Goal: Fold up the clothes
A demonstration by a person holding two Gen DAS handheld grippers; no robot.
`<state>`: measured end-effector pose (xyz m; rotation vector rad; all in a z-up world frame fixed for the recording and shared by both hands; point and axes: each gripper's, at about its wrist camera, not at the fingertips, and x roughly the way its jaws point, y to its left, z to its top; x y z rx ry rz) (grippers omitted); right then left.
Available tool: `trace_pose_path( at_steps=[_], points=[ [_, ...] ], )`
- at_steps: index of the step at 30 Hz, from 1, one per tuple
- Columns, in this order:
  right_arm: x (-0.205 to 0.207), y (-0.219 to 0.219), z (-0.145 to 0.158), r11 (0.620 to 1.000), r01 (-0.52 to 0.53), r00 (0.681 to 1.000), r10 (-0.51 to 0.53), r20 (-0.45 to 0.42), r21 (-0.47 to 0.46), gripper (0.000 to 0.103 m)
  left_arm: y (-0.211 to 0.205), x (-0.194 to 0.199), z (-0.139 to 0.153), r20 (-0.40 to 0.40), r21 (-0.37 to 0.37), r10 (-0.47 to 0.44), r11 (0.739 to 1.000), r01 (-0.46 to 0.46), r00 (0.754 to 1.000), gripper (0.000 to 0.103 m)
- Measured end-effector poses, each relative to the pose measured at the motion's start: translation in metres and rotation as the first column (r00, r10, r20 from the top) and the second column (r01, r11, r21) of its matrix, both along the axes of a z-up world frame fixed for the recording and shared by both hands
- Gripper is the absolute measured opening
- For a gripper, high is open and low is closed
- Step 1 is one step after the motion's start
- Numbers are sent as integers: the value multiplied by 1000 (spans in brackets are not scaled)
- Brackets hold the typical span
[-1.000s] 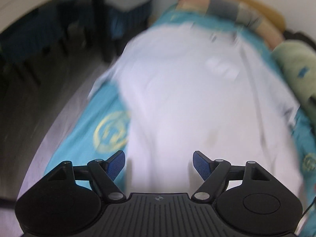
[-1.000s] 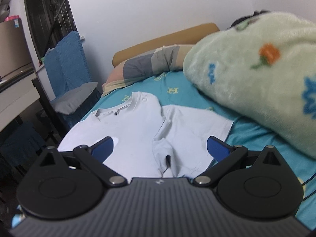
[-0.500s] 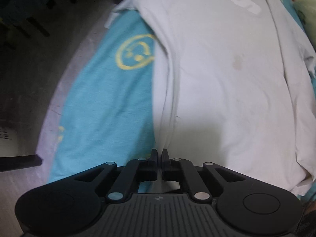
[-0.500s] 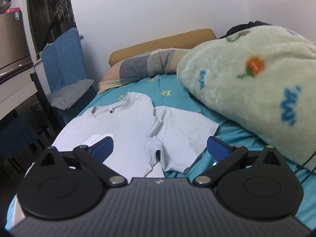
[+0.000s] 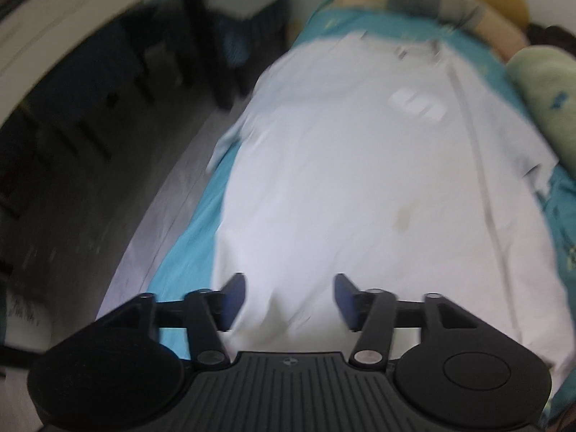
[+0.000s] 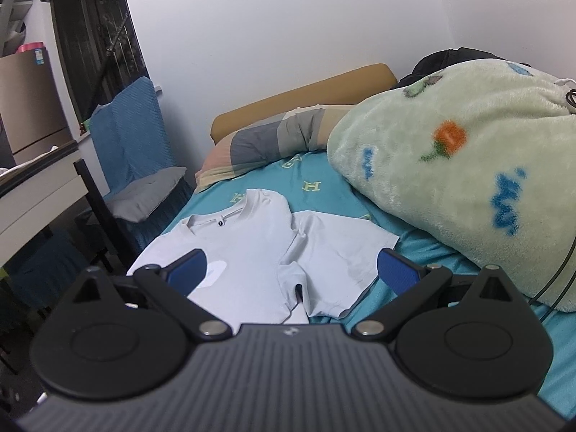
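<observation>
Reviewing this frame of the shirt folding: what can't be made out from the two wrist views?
- Left wrist view: motion blur smears the white shirt and its chest mark, which is unreadable.
- Shirt hem: hidden behind the left gripper, whose jaws are opening, nothing visibly pinched.
- Right wrist view: the right gripper covers the shirt's lower half.
- Collar dot: too small to identify.

A home bedroom: bed (image 6: 324, 194), pillow (image 6: 262, 151), fleece blanket (image 6: 450, 194), chair (image 6: 133, 144).

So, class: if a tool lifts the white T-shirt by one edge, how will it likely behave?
The white T-shirt will probably hang limp; it already wrinkles near its sleeve. It looks thin, so likely light. Pushed across the teal sheet, it would probably bunch rather than slide whole.
</observation>
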<state>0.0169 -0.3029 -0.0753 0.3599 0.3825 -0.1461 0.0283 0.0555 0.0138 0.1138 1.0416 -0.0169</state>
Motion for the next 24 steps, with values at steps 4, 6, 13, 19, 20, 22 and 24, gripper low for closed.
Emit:
trace_pose_path(
  at_steps=[4,6,13,19,20,22,24],
  points=[
    [2,0,-4,1000,-1,1000,1,-6,16,103,-46,-12,19,182,9,-73,997,72,981,85],
    [4,-2,-7,1000,1,1000,-1,-10,30,103,-61,-16,16,243,-12,-92,995,98,966,88],
    [19,-7,-23,999,28,1000,-28,-8,28,103,-65,0,-59,310,-134,-44,987,90,950,89],
    [43,-42,-56,980,125,992,-121,-37,154,99,-55,4,-79,283,-202,-43,974,103,958,89],
    [50,-51,-62,976,137,990,-130,-47,172,90,-51,4,-78,282,-216,-36,971,100,959,90],
    [65,-69,-75,968,158,987,-146,-73,195,79,-44,7,-81,280,-245,-20,965,92,960,90],
    [82,-84,-89,963,185,981,-167,-103,199,80,-39,11,-84,277,-267,0,960,78,961,90]
  ],
)
